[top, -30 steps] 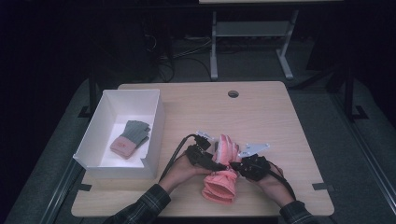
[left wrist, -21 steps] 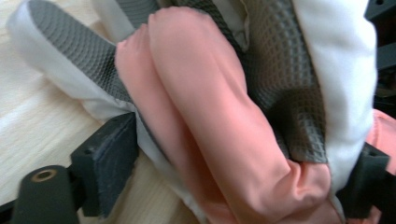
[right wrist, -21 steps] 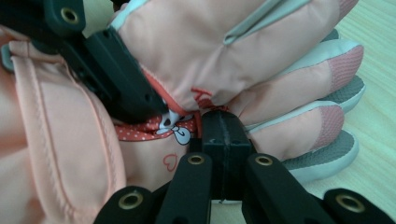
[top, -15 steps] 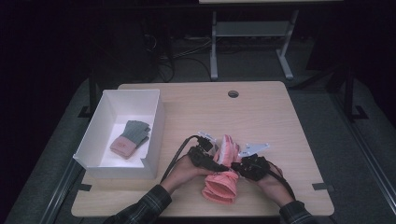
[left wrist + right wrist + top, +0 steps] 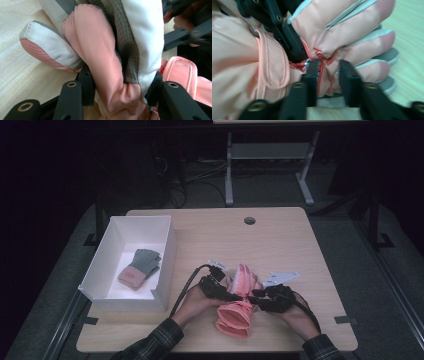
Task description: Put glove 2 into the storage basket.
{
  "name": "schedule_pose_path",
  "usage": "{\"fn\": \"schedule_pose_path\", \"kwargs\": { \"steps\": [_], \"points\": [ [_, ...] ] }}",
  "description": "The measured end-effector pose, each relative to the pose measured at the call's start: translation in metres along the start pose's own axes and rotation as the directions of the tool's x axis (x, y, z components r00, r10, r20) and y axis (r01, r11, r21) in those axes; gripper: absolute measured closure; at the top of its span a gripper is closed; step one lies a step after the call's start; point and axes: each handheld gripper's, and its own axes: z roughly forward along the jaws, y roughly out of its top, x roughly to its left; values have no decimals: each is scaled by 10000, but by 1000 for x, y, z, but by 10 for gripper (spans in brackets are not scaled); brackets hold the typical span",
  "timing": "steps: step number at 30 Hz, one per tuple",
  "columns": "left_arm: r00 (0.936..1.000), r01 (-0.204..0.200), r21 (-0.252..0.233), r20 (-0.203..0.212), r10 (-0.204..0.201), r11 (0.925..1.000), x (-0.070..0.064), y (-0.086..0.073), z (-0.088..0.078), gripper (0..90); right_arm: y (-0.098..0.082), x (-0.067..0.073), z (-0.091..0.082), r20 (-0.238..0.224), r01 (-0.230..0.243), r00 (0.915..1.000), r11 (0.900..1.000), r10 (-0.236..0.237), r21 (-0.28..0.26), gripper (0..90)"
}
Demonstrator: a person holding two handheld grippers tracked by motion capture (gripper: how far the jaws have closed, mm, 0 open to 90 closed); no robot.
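High view showed pink gloves (image 5: 239,306) lying near the front edge of the wooden surface (image 5: 280,240), fingers pointing away from the person, cuffs toward them. They lay stacked, pink with pale grey trim and grey palm fabric.

From the left, the left hand-held gripper (image 5: 231,296) reached in at the wrist part of the gloves. In the left gripper view (image 5: 120,92) its jaws had just been closing, and a bunched fold of pink and grey fabric (image 5: 110,65) was squeezed between the two black pads.

From the right, the right hand-held gripper (image 5: 254,298) met the same spot. In the right gripper view (image 5: 328,75) its jaws had just been opening; they stood partly spread, with a ridge of pink fabric bearing red lettering between them. Whether the pads pressed on it could not be told. The two grippers nearly touched tip to tip.

Well apart on the left of the surface stood a white box (image 5: 100,275) holding smaller gloves (image 5: 140,268), grey-green with pink cuffs.
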Motion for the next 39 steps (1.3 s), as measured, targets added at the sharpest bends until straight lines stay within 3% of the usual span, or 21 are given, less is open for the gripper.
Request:
{"fn": "schedule_pose_path", "kwargs": {
  "steps": [2,3,4,5,10,22,33,39],
  "points": [
    [10000,-23,-25,36,23,10000,0,0,-1,553,-2,-2,-6,117,-70,9999,9999,72,-139,499],
    [10000,13,-61,75,-12,10000,0,0,-1,555,-5,-5,-10,139,-135,9998,9996,139,-240,401],
    [9999,-73,-85,94,74,9999,0,0,-2,555,-5,-5,-10,139,-135,9998,9996,139,-240,401],
    [9997,-90,-173,205,93,9998,1,0,-2,559,-8,-6,-11,257,-276,9993,9989,286,-370,262],
    [9991,-36,-421,411,54,9991,-1,1,-6,575,-13,-11,-17,159,-590,9981,9965,600,-599,142],
    [9996,-232,-511,153,240,9984,-4,10,-28,586,-23,-18,-24,384,-591,9973,9956,620,-726,133],
    [9994,-297,-1082,-187,278,9937,-8,17,-53,592,-38,-28,-38,877,-940,9910,9922,1011,-820,134],
    [9969,-213,-1393,-783,105,9900,-13,27,-76,592,-48,-35,-45,1184,-1250,9838,9887,1343,-825,134]
  ]
}}
